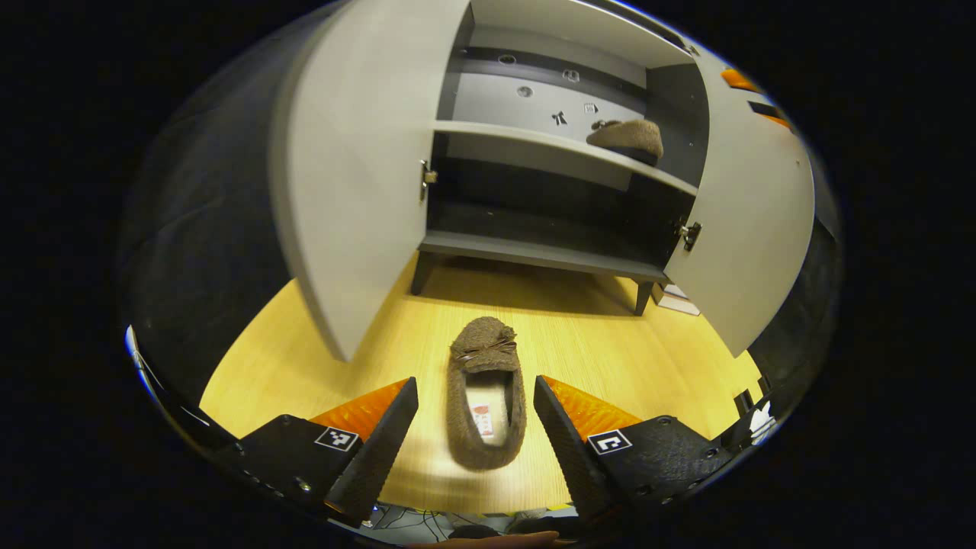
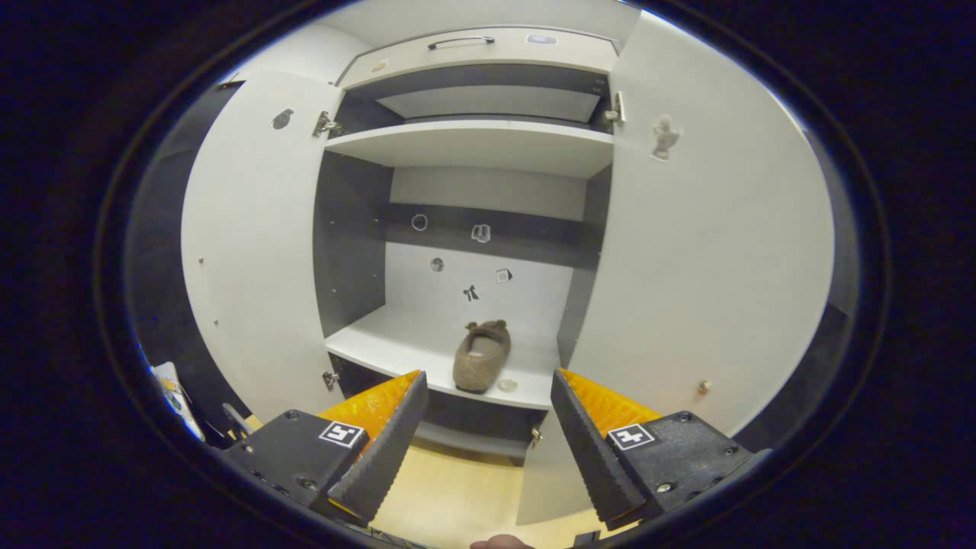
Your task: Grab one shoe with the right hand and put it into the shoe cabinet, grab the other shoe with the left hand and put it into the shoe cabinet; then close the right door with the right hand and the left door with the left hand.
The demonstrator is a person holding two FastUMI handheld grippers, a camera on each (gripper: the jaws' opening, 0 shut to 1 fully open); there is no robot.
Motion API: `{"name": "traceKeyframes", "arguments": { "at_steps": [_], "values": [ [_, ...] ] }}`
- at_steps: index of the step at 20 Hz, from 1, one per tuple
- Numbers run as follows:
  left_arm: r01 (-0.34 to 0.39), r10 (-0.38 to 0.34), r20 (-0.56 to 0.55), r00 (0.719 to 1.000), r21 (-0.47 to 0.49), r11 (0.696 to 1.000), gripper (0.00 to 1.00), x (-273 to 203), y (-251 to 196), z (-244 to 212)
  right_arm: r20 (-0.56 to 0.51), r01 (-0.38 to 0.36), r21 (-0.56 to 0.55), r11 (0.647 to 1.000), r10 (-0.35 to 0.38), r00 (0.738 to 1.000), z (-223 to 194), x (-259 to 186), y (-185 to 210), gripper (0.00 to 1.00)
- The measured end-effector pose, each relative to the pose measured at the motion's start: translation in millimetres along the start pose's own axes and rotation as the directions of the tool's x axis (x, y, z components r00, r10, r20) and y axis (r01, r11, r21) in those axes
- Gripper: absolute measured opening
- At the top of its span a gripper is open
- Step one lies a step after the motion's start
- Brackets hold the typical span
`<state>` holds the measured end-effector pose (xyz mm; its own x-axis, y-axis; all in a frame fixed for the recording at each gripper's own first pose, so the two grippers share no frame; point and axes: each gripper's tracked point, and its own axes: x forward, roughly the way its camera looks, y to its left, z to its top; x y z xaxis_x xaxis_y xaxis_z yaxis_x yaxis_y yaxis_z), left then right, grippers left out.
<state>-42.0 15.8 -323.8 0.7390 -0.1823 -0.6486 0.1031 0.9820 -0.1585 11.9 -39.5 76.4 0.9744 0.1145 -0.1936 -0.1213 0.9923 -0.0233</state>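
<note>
A brown slipper (image 1: 486, 396) lies on the wooden floor (image 1: 305, 366) between the spread fingers of the left gripper (image 1: 476, 427), untouched. The right gripper (image 2: 488, 427), fingers apart and holding nothing, faces the second slipper (image 2: 482, 357) on the shoe cabinet's middle shelf (image 2: 396, 343). Both cabinet doors (image 1: 358, 168) stand open.

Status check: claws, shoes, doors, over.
Both claws open, left claw straddling floor shoe, not yet gripping. Right claw empty, other shoe on cabinet shelf. Both doors open, path unobstructed.
</note>
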Motion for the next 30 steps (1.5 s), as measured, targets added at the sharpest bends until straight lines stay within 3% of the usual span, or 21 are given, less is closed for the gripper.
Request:
{"name": "traceKeyframes", "arguments": {
  "at_steps": [5, 10, 12, 15, 17, 19, 20, 23, 26, 28, 29, 30],
  "values": [
    [-0.038, 0.034, -0.085, 0.996, -0.042, 0.998, 0.93, 59, 3, -24, -0.021, 0.028, -0.023, 0.999, -0.028, 0.999, 4, -21, -8, 0.99],
    [-0.061, 0.059, -0.088, 0.994, -0.022, 0.998, 0.93, 71, 4, -34, -0.033, -0.002, -0.089, 0.996, -0.001, 0.999, 8, -20, 12, 1.00],
    [-0.086, 0.080, -0.104, 0.991, -0.060, 0.994, 0.96, 70, 10, -40, -0.042, -0.021, -0.113, 0.993, 0.016, 0.999, 7, -19, 23, 0.99],
    [-0.099, 0.092, -0.073, 0.993, -0.099, 0.990, 0.97, 55, 12, -37, -0.063, -0.050, -0.141, 0.989, 0.041, 0.997, 3, -14, 36, 0.99],
    [-0.161, 0.162, 0.010, 0.987, -0.095, 0.982, 0.98, 37, 27, -24, -0.090, -0.075, -0.151, 0.986, 0.062, 0.994, -4, -8, 45, 0.99],
    [-0.158, 0.167, 0.061, 0.984, -0.125, 0.979, 1.00, 28, 30, -15, -0.108, -0.097, -0.158, 0.983, 0.080, 0.991, -7, -1, 52, 0.99],
    [-0.160, 0.168, 0.051, 0.985, -0.129, 0.979, 0.92, 29, 31, -19, -0.110, -0.108, -0.157, 0.982, 0.091, 0.990, -7, 1, 57, 0.99],
    [-0.207, 0.207, -0.019, 0.978, -0.119, 0.971, 0.93, 47, 43, -40, -0.132, -0.144, -0.155, 0.978, 0.124, 0.984, -12, 8, 69, 0.99],
    [-0.123, 0.114, -0.094, 0.989, -0.093, 0.988, 0.93, 75, 35, -55, -0.154, -0.167, -0.174, 0.970, 0.141, 0.978, -18, 13, 79, 0.99],
    [-0.147, 0.136, -0.098, 0.986, -0.117, 0.982, 0.82, 71, 50, -51, -0.159, -0.182, -0.187, 0.965, 0.153, 0.975, -20, 14, 86, 0.99],
    [-0.165, 0.152, -0.093, 0.984, -0.145, 0.976, 0.72, 80, 42, -53, -0.171, -0.197, -0.188, 0.962, 0.166, 0.971, -23, 14, 91, 0.99],
    [-0.132, 0.114, -0.099, 0.989, -0.200, 0.971, 0.67, 77, 41, -58, -0.179, -0.211, -0.186, 0.960, 0.178, 0.968, -27, 15, 95, 0.99]
  ]
}}
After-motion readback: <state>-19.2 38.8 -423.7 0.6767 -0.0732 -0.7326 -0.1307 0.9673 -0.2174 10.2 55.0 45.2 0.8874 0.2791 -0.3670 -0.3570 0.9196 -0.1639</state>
